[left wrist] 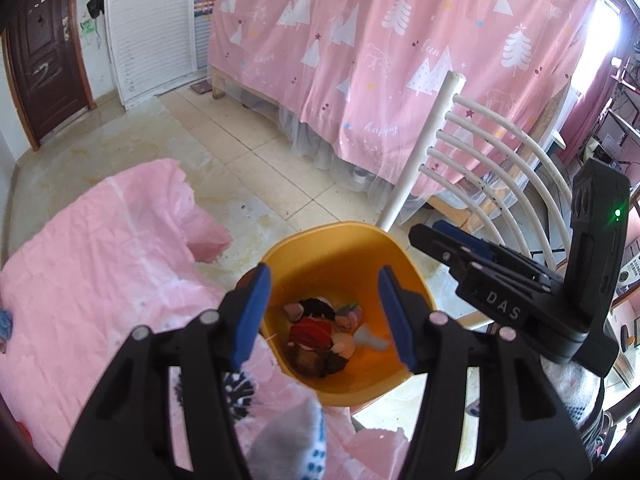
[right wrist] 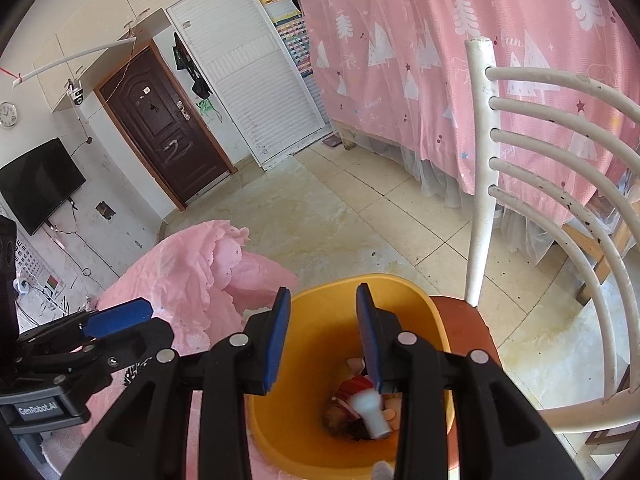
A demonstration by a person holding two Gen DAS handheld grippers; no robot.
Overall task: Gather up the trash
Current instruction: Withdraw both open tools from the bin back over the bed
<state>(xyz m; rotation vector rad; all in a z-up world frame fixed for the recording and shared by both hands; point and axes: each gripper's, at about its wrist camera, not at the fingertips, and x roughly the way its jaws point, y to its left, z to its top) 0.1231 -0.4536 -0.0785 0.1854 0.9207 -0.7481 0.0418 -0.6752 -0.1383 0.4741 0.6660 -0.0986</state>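
An orange trash bin (left wrist: 344, 248) stands on a red chair seat (right wrist: 464, 320); it also shows in the right wrist view (right wrist: 328, 320). Trash lies at its bottom: red wrapper (left wrist: 310, 330), peels and scraps. A small white bottle-like piece (right wrist: 370, 412) is blurred in the air inside the bin, just below my right gripper's fingers; it also shows in the left wrist view (left wrist: 370, 338). My left gripper (left wrist: 326, 314) is open and empty above the bin. My right gripper (right wrist: 322, 334) is open above the bin; it shows from the side in the left wrist view (left wrist: 444, 240).
A table under a pink cloth (left wrist: 92, 264) lies left of the bin, with a white dotted item (left wrist: 288, 436) near its edge. A white chair back (right wrist: 560, 184) rises to the right. A bed draped in pink fabric (left wrist: 400, 60) stands behind. Tiled floor (right wrist: 360, 216) lies between.
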